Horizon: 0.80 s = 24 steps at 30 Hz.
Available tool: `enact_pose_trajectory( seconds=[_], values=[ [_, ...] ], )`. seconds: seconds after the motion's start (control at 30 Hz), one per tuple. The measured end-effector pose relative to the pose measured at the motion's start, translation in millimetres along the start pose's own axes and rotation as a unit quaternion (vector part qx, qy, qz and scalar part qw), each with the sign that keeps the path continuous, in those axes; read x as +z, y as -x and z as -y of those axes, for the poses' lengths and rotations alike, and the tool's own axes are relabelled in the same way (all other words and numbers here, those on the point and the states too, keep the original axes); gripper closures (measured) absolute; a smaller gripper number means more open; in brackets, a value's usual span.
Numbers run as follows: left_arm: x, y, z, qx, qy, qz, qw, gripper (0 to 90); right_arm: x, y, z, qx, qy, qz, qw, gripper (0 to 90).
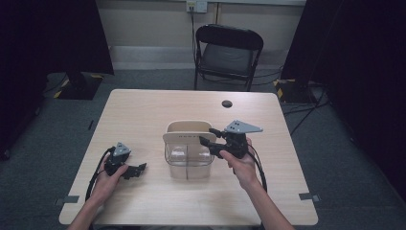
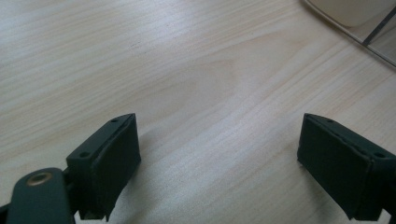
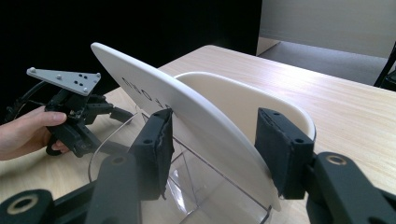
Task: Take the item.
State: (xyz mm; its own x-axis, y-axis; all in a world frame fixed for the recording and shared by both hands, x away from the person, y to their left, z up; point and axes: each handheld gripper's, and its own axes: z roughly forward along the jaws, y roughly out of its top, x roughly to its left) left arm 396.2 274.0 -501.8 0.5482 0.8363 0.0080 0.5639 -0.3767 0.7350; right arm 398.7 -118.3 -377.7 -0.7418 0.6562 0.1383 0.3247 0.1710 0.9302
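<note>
Your right gripper (image 3: pixel 212 154) straddles the lid (image 3: pixel 187 116) of the bin (image 1: pixel 187 165) mid-table, jaws apart, not yet pinching. Close off-centre and the thin lid could slip or tip. Your left gripper (image 1: pixel 125 167) rests open on the table (image 1: pixel 143 110), well clear.

So the container (image 1: pixel 187 153) sits about mid-table (image 1: pixel 143 110), a bit toward the person's side. Left gripper (image 1: pixel 136 170) is down on the tabletop off to its left, well apart from it. Right gripper (image 1: pixel 207 142) is up at the container's right side, jaws either side of its raised lid (image 3: pixel 187 121). There's a chair (image 1: pixel 229 52) behind the table's far edge.
</note>
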Motion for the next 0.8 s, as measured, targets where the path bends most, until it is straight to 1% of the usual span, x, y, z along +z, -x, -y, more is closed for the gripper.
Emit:
enact_pose_trajectory(
  seconds=[0.8],
  values=[
    [0.0,0.0,0.0,0.0,0.0,0.0,1.0,12.4,-0.3,0.9,0.1,0.0,0.001,-0.005,1.0,47.4]
  ],
)
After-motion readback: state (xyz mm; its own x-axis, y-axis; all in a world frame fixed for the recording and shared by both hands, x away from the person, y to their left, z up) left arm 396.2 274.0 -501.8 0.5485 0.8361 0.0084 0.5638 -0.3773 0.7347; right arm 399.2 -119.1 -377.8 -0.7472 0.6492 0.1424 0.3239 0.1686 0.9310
